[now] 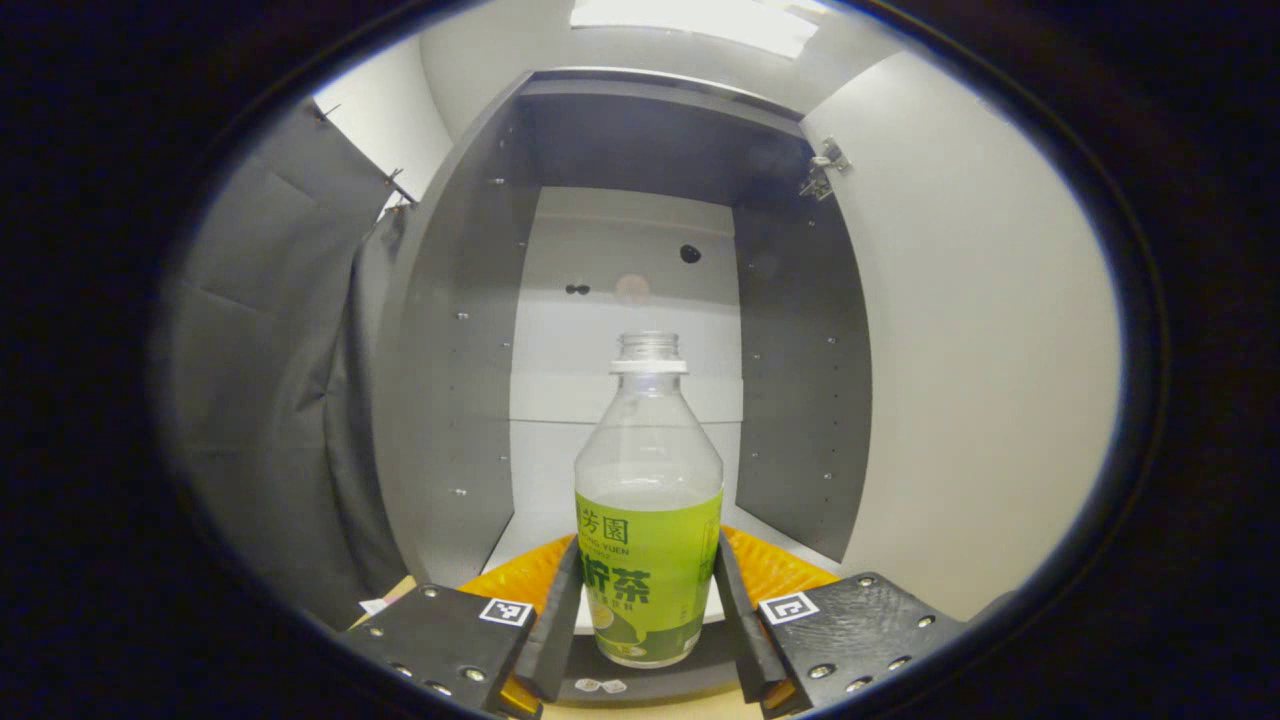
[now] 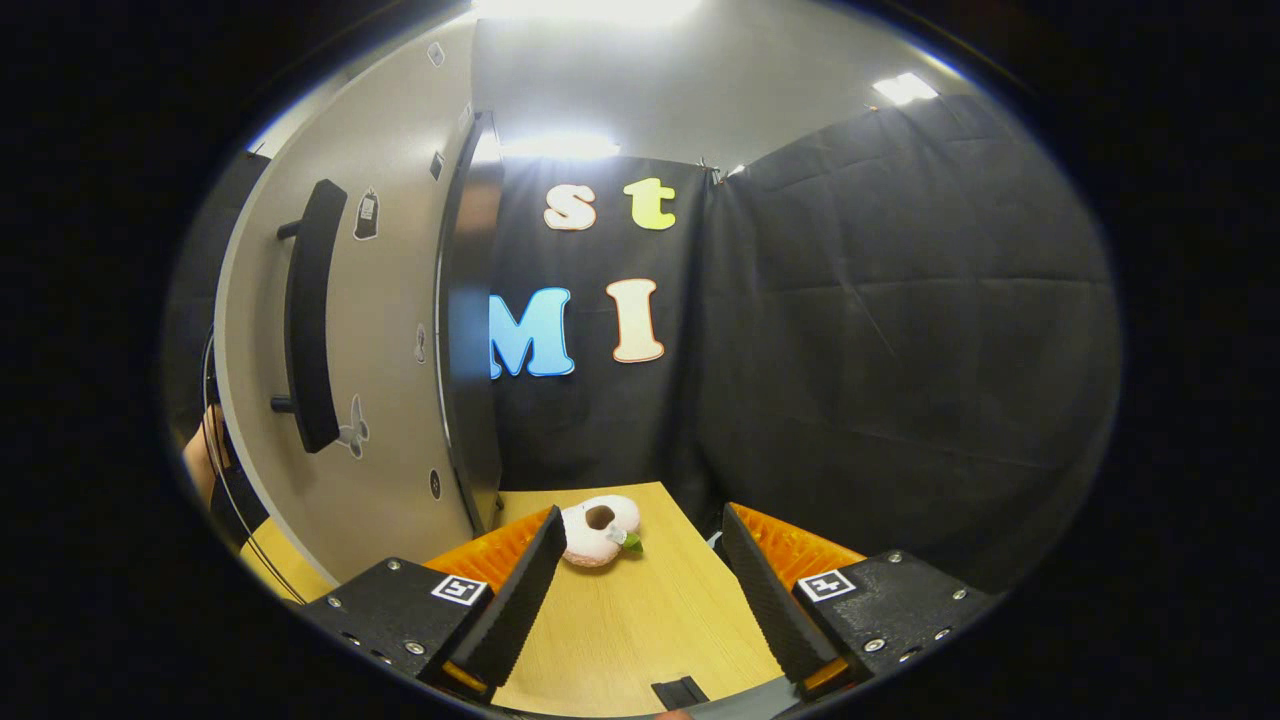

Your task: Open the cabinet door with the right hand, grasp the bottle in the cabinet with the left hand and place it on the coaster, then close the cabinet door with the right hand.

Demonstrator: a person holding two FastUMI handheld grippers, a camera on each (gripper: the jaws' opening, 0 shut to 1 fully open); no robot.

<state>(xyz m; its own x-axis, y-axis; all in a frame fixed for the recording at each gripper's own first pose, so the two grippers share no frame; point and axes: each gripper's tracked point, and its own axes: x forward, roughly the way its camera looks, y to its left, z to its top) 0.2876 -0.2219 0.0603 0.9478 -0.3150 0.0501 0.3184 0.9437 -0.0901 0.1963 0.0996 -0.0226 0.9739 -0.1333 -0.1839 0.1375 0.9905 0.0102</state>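
One bottle (image 1: 648,520) between left tongs (image 1: 648,625); one coaster (image 2: 598,530).

Black cloth wall (image 2: 900,330) behind wood table (image 2: 630,610); bright ceiling lights (image 2: 905,88); grey cloth (image 1: 270,370) at left.

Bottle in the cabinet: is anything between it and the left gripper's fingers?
Nothing visible. In the left gripper view the bottle stands upright at the cabinet's open front, already between the left gripper's fingers, one along each side. Whether they press on it I cannot tell. The door is swung aside.
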